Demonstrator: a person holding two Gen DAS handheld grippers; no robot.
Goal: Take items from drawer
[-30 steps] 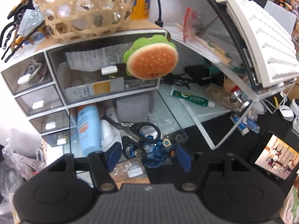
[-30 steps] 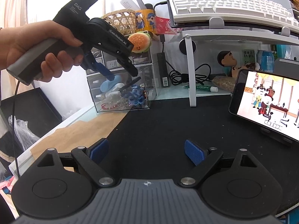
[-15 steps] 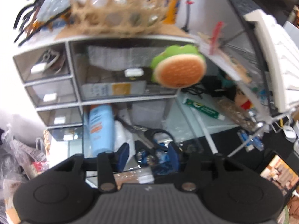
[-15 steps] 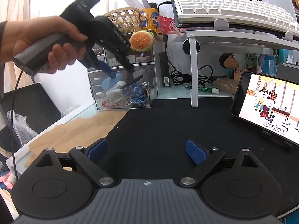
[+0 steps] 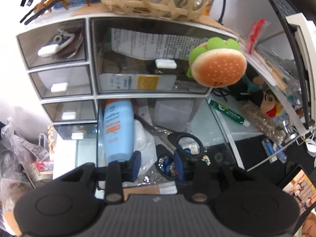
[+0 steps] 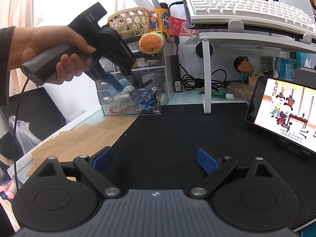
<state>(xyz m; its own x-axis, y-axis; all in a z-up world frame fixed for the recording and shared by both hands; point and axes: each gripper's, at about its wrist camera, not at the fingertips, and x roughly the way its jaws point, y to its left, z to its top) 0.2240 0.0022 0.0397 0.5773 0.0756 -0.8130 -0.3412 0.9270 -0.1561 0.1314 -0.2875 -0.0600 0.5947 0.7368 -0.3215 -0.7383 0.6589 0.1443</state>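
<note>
left wrist view: the left gripper (image 5: 157,165) hangs over the pulled-out clear drawer (image 5: 227,138), jaws closing around one black handle loop of the scissors (image 5: 178,145), pads not clearly pressing it yet, blue bottle (image 5: 117,132) just to the side. right wrist view: the right gripper (image 6: 156,161) sits over the black mat (image 6: 177,130) with jaws spread and empty, well apart from the drawer.
</note>
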